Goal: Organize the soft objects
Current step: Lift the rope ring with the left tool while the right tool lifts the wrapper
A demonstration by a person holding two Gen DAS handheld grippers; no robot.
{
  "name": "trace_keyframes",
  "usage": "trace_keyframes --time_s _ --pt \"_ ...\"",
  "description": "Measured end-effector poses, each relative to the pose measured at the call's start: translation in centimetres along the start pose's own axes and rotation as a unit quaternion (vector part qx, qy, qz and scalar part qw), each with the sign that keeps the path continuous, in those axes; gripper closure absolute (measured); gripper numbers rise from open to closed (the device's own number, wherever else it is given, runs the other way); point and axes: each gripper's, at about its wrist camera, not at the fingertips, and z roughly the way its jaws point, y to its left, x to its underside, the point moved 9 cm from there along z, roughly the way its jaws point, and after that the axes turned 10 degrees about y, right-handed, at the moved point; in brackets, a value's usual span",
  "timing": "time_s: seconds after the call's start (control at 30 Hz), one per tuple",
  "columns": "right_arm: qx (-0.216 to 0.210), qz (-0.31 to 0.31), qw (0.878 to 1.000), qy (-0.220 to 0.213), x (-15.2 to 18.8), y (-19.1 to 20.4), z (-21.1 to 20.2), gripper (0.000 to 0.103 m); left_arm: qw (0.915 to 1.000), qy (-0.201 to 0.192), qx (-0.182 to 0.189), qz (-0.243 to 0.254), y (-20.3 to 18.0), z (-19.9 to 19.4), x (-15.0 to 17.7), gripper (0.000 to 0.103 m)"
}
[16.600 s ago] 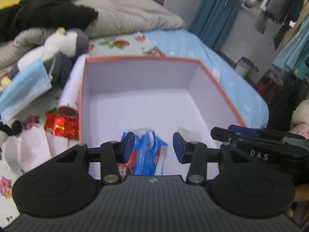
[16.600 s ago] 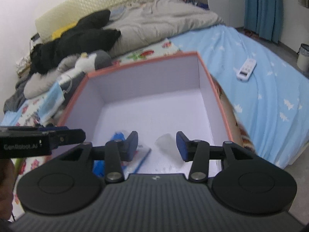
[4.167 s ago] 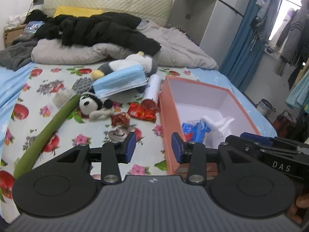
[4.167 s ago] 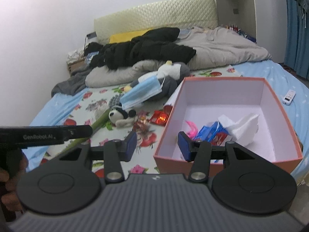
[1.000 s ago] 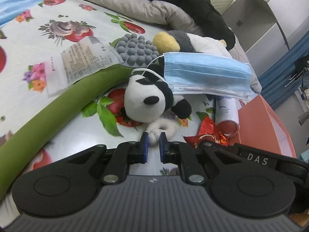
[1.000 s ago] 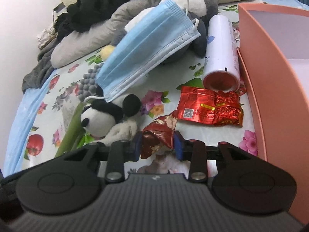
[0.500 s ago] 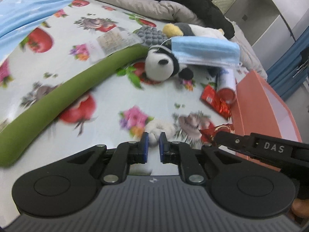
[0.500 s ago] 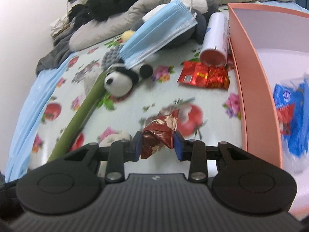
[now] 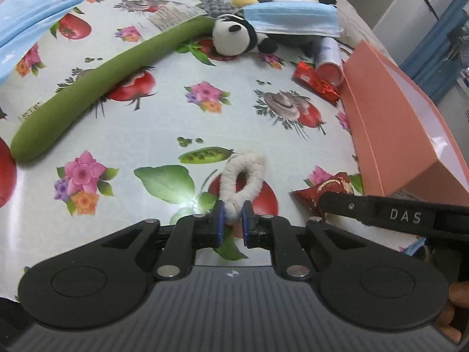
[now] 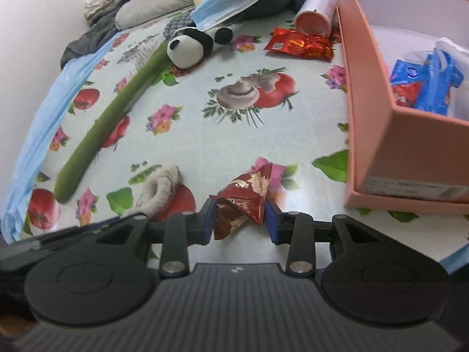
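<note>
Left tongs (image 9: 232, 220) pinching fluffy ring (image 9: 241, 180)

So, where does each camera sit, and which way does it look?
Left wrist view: on the left gripper, looking down at the bed sheet; its fingers pinch a white loop; the right gripper's side and a bit of hand show.
Right wrist view: on the right gripper, facing the box; it holds a red wrapper.
Both show the panda, loop and wrapper.
</note>
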Motion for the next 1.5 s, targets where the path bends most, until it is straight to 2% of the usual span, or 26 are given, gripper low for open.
trace_keyframes --time_s 0.1,0.17,0.27,0.4,0.47,0.53,0.67,0.8,1.0,1.03,1.17,1.33,1.5 --pt "0.007 -0.006 1.0 0.005 0.4 -0.3 -0.2 0.061 0.9999 0.005 0.009 0.011 -0.4 -0.1 0.4 0.088" --pt "0.014 -0.001 1.0 0.002 0.6 -0.9 -0.6 0.054 0.9997 0.007 0.01 0.018 -0.6 -0.1 0.5 0.078" --pt "0.013 0.009 1.0 0.0 0.9 -1.6 -1.3 0.053 0.9994 0.013 0.007 0.031 -0.7 -0.2 0.6 0.065" --pt "0.026 -0.003 0.999 -0.024 0.7 -1.7 -2.5 0.053 0.9991 0.015 0.003 0.04 -0.5 -0.3 0.7 0.063" --pt "0.022 -0.014 0.999 -0.038 0.3 -1.3 -2.9 0.053 0.999 0.014 0.0 0.042 -0.4 -0.3 0.6 0.058" --pt "0.018 -0.027 0.998 -0.049 -0.1 -0.7 -2.9 0.053 0.9986 0.008 0.001 0.052 -0.6 -0.5 0.4 0.057" --pt "-0.001 -0.044 0.998 -0.055 -0.6 0.3 -2.3 0.053 0.9981 0.008 -0.007 0.06 -0.9 -0.1 0.0 0.057" --pt "0.003 -0.06 0.997 -0.054 -0.8 0.8 -1.1 0.053 0.9973 0.01 -0.013 0.071 -1.3 0.6 -0.2 0.057" --pt "0.006 -0.047 0.998 -0.032 -0.4 -0.4 0.4 0.054 0.9953 0.018 -0.019 0.093 -2.2 1.6 -0.2 0.06" --pt "0.005 -0.05 0.998 -0.029 -0.2 -0.4 0.5 0.051 0.9948 0.018 -0.02 0.098 -2.3 1.7 -0.3 0.064" --pt "0.002 -0.057 0.998 -0.035 0.1 -0.3 0.9 0.051 0.9942 0.021 -0.019 0.103 -2.7 2.0 -0.4 0.081" --pt "-0.007 -0.059 0.998 -0.034 0.2 -0.1 1.3 0.06 0.9965 0.022 -0.012 0.08 -2.3 2.2 -0.7 0.089" --pt "-0.004 -0.066 0.997 -0.039 0.3 0.1 0.8 0.062 0.9973 0.019 -0.012 0.07 -2.0 2.0 -0.8 0.091"
